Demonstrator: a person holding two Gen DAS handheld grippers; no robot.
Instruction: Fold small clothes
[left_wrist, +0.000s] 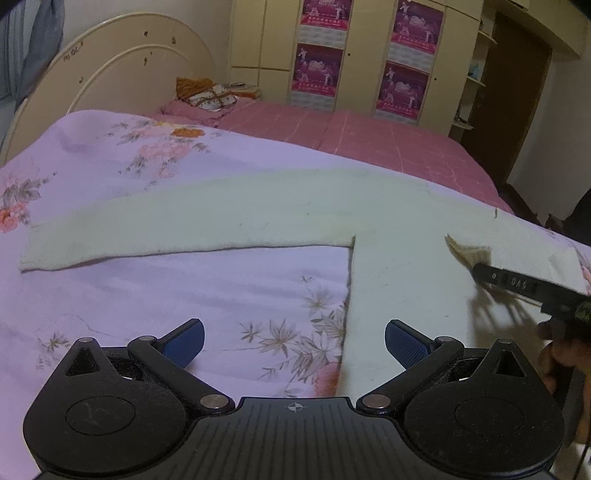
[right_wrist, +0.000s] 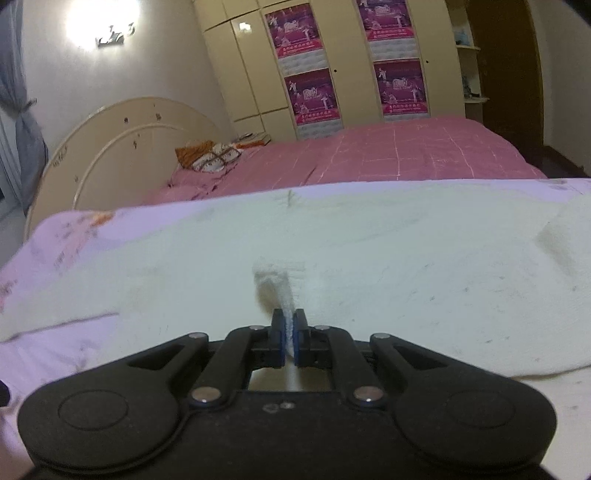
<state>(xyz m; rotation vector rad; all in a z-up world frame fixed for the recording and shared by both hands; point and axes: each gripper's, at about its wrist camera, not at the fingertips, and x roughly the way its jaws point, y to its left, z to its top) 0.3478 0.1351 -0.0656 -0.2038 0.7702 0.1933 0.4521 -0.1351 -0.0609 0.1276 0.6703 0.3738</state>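
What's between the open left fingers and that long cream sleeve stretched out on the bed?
Only bare floral bedsheet lies between the left gripper and the sleeve, seen in the left wrist view.

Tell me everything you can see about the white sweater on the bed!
The white sweater is a soft, fuzzy, cream-white knit. It lies flat on a lilac flowery bedspread, one long sleeve stretched straight out sideways. Small dark specks of lint dot it. The right gripper is shut on a pinched-up bit of its fabric, lifting it over the body. The open left gripper isn't touching it.
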